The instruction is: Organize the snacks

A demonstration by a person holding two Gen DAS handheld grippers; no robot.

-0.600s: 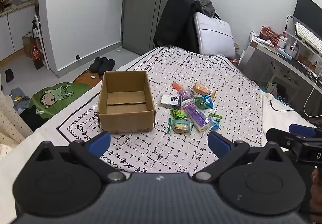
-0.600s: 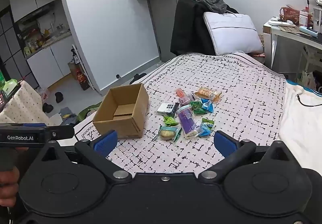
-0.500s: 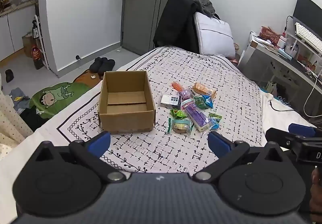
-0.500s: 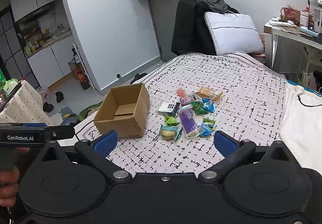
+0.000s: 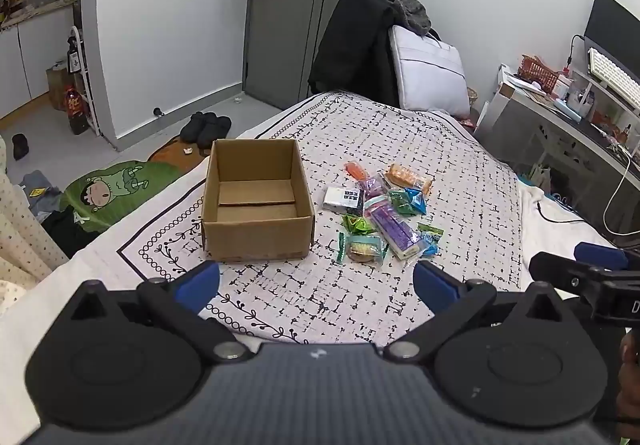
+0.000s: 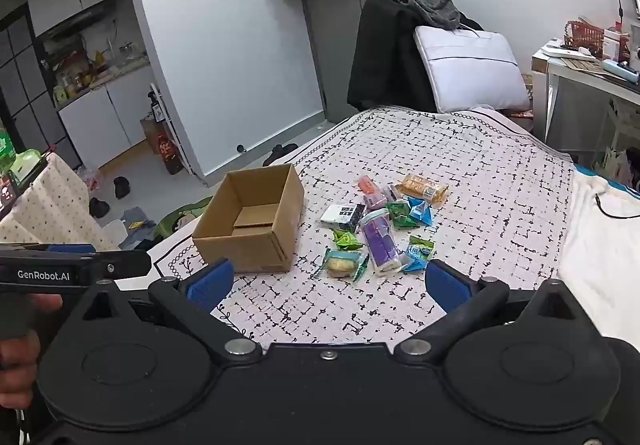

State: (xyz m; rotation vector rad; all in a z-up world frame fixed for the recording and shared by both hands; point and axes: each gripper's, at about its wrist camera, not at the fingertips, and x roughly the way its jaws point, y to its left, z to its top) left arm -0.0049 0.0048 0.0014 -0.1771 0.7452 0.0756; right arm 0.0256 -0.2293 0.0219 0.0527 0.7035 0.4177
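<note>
Listing risks: with my left gripper (image 5: 316, 281) and right gripper (image 6: 328, 283) both spread wide and empty short of the snack pile (image 5: 380, 211) lying just right of the empty cardboard box (image 5: 256, 201), I could pinch two overlapping slippery wrappers or snag the quilt (image 5: 460, 181).

A bed (image 5: 460, 173) with a black-patterned white cover bears an open cardboard box (image 5: 256, 241) beside scattered snack packets (image 5: 384, 213)

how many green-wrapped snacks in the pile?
3, maybe more hidden. A bright green packet sits at the pile's box side, a dark green packet lies beside the blue one, and a green-edged round cake is nearest the grippers.
</note>
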